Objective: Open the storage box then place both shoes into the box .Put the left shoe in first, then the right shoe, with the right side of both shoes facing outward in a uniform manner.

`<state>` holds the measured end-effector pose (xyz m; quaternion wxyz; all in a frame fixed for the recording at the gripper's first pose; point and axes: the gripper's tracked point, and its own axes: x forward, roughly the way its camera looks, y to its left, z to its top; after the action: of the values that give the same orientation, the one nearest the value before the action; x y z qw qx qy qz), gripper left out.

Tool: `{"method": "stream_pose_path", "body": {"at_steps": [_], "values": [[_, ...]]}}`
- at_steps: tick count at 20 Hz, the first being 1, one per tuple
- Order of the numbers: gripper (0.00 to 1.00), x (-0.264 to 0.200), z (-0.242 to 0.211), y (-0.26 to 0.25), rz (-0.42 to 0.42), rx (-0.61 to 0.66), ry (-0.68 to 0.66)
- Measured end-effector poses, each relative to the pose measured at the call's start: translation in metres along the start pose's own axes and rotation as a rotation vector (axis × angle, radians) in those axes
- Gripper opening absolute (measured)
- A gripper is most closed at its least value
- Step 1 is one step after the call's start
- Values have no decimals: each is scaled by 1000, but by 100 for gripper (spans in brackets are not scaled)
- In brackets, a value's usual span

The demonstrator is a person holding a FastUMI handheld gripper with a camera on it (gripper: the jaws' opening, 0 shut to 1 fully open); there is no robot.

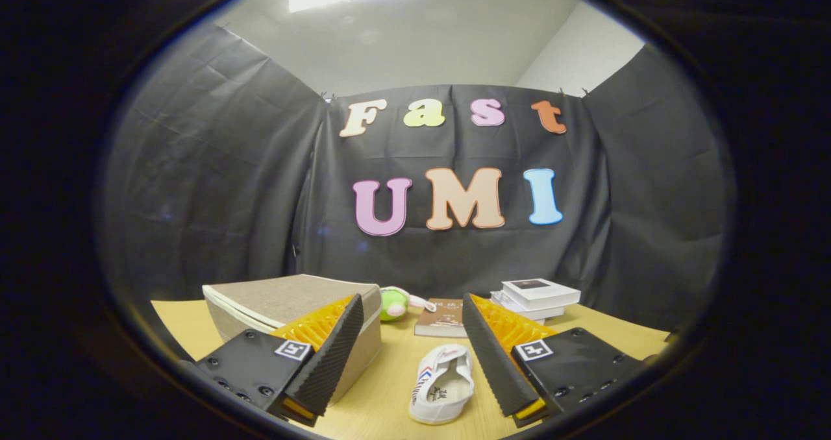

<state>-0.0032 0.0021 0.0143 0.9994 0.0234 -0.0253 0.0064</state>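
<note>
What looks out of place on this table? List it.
Little stands out. One white shoe lies alone on the table, between the open gripper fingers. The box sits closed, partly behind one finger. A plush toy and books lie beyond, unrelated to shoe storage. Nothing looks spilled or damaged.

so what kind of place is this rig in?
Looks like a staged recording booth, not a home: black cloth wall round a wooden table set with props: closed storage box, white shoe, stacked books. The gripper is open, holding nothing.
</note>
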Motion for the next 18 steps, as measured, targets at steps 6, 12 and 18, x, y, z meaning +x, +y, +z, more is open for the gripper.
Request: {"method": "stream_pose_path", "body": {"at_steps": [6, 12, 18], "values": [[95, -10, 42, 31, 72, 196, -79], [95, -13, 73, 82, 182, 497, -130], [97, -16, 42, 92, 153, 872, -47]]}}
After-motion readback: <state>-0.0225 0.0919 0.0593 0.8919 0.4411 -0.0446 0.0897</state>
